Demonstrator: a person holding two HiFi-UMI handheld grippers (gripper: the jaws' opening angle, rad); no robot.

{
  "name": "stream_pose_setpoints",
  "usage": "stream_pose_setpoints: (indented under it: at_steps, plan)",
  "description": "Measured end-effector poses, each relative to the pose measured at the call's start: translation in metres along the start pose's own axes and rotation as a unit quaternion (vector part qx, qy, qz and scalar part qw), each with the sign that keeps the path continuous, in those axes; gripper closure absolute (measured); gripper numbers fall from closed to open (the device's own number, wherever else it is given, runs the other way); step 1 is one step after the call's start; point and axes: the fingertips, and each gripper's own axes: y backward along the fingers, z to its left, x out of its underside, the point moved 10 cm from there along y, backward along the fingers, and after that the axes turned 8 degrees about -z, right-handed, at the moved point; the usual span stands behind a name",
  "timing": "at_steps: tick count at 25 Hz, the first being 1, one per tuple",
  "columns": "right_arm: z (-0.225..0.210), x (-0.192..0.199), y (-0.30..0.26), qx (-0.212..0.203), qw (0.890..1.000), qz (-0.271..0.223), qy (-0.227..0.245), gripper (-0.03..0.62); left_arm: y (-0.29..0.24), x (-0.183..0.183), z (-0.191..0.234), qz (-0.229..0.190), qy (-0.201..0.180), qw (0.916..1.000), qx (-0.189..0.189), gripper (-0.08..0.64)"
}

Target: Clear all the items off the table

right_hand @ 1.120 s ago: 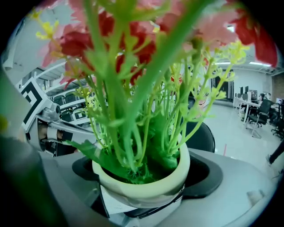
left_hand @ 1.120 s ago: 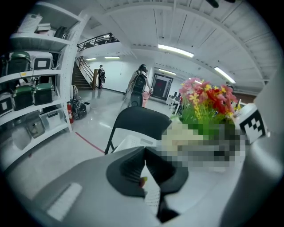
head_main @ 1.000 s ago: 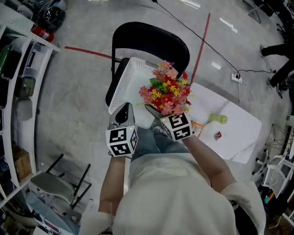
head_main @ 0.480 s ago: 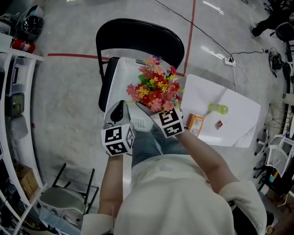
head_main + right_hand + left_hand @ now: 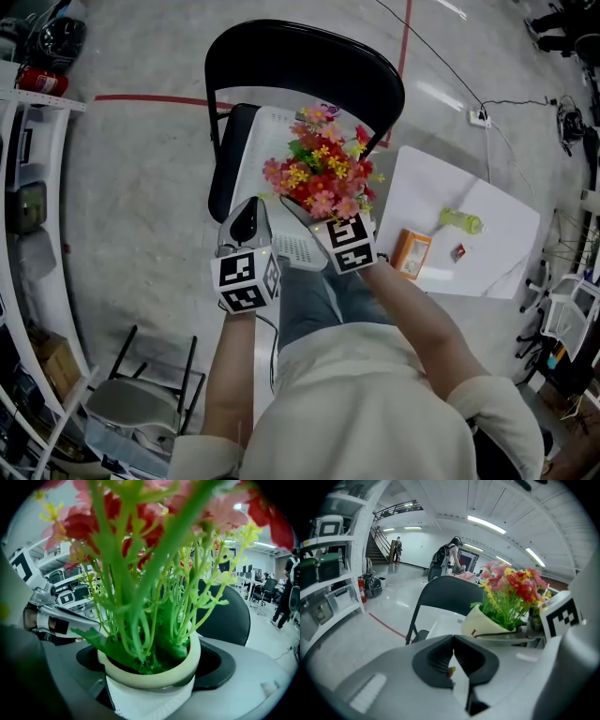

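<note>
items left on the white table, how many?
3: an orange box at the table's near edge, a green item farther back, a small red item right of the box. The flowerpot may hide more.

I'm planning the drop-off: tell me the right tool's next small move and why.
Probably lower the right tool a little. It is clamped on the flower pot, which appears to hang over the white basket on the black chair, not yet set inside.
</note>
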Motion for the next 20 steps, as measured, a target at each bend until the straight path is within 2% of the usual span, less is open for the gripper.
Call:
stream_pose_setpoints:
  at_steps: [6,20]
  plan:
    - [0.005,0.012,-0.031,0.007,1.0,0.007,-0.007,0.063,-0.011,0.009,0.014,0.011,-0.018,0.9998,0.002,0.552]
    - [-0.006,0.064,-0.092,0.038,0.997,0.046,-0.041,0.063,-0.049,0.025,0.025,0.031,-0.018,0.9992,0.018,0.552]
